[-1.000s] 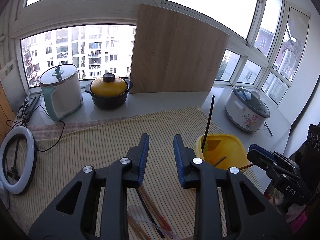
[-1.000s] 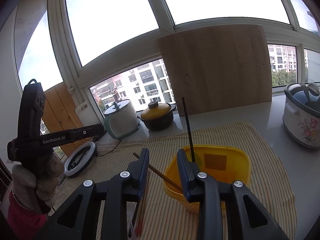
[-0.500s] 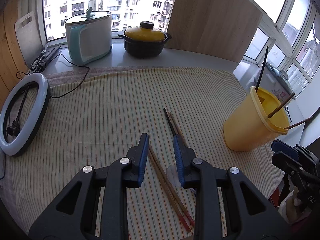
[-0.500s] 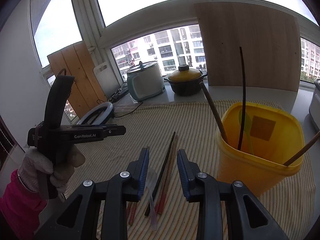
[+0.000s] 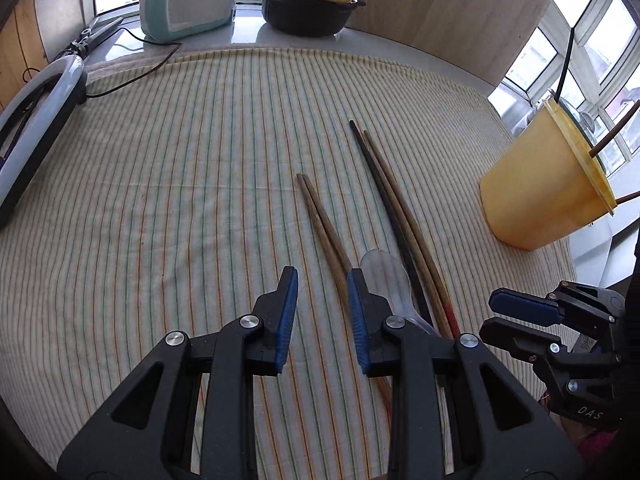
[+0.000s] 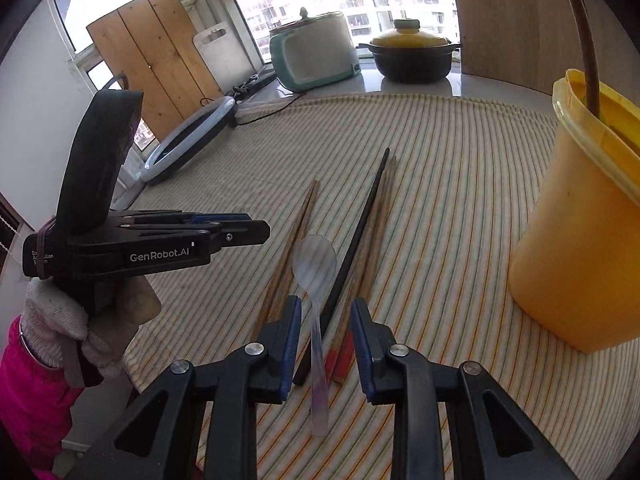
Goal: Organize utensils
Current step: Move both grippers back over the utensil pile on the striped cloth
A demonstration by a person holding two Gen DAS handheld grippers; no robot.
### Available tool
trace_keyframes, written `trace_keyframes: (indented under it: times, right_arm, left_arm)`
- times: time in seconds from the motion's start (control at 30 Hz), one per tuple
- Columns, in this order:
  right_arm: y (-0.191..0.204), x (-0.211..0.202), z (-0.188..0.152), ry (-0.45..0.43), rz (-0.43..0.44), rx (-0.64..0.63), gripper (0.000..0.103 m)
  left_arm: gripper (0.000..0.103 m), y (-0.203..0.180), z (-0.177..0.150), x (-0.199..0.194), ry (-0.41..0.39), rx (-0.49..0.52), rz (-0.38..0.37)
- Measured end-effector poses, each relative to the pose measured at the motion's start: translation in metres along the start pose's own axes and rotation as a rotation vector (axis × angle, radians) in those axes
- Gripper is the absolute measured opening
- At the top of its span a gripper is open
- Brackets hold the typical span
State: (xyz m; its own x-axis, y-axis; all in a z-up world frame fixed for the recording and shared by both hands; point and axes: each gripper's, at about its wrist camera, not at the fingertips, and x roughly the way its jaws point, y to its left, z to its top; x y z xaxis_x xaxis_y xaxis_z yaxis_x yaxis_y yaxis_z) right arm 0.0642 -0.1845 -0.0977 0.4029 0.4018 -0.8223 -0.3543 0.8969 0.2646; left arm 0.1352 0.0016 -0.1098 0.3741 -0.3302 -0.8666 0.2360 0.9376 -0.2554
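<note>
On the striped cloth [image 5: 160,208] lie a pair of brown chopsticks [image 5: 320,216], a black chopstick [image 5: 380,188], a red-ended brown chopstick [image 5: 408,220] and a clear plastic spoon [image 5: 386,276]. My left gripper [image 5: 321,280] hovers open just left of the spoon, over the brown pair, with nothing between its pads. My right gripper [image 6: 326,308] hangs low over the spoon [image 6: 314,262]. Its jaws are closing, with the spoon handle and the black chopstick [image 6: 356,244] lying below the gap, untouched. The yellow container [image 6: 580,220] at right holds several sticks.
A teal cooker [image 5: 184,0], a black pot with yellow lid [image 5: 312,4] and a wooden board [image 5: 440,12] stand behind the cloth. A ring light [image 5: 32,128] with its cable lies at the left. A gloved hand [image 6: 60,312] holds the left gripper [image 6: 256,226].
Both grippers have dropped and tilted down toward the cloth, so the chopsticks and spoon now lie right below the fingers. The right jaws have narrowed a little.
</note>
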Motion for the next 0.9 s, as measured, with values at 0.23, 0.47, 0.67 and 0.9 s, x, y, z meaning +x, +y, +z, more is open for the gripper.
trace_keyframes:
  times: [0.23, 0.47, 0.67, 0.9]
  right_arm:
    - [-0.009, 0.025, 0.003, 0.091, 0.102, 0.036, 0.021]
    - [-0.014, 0.045, 0.013, 0.157, 0.194, 0.082, 0.021]
    - [-0.019, 0.051, 0.018, 0.186, 0.224, 0.118, 0.019]
    - [-0.015, 0.059, 0.023, 0.214, 0.246, 0.128, 0.019]
  left_arm:
    - [0.024, -0.001, 0.005, 0.008, 0.016, 0.003, -0.012]
    - [0.024, 0.005, 0.021, 0.022, 0.045, -0.030, -0.006]
    - [0.024, 0.002, 0.026, 0.033, 0.069, -0.020, 0.014]
    - [0.018, 0.001, 0.025, 0.034, 0.069, -0.016, 0.039]
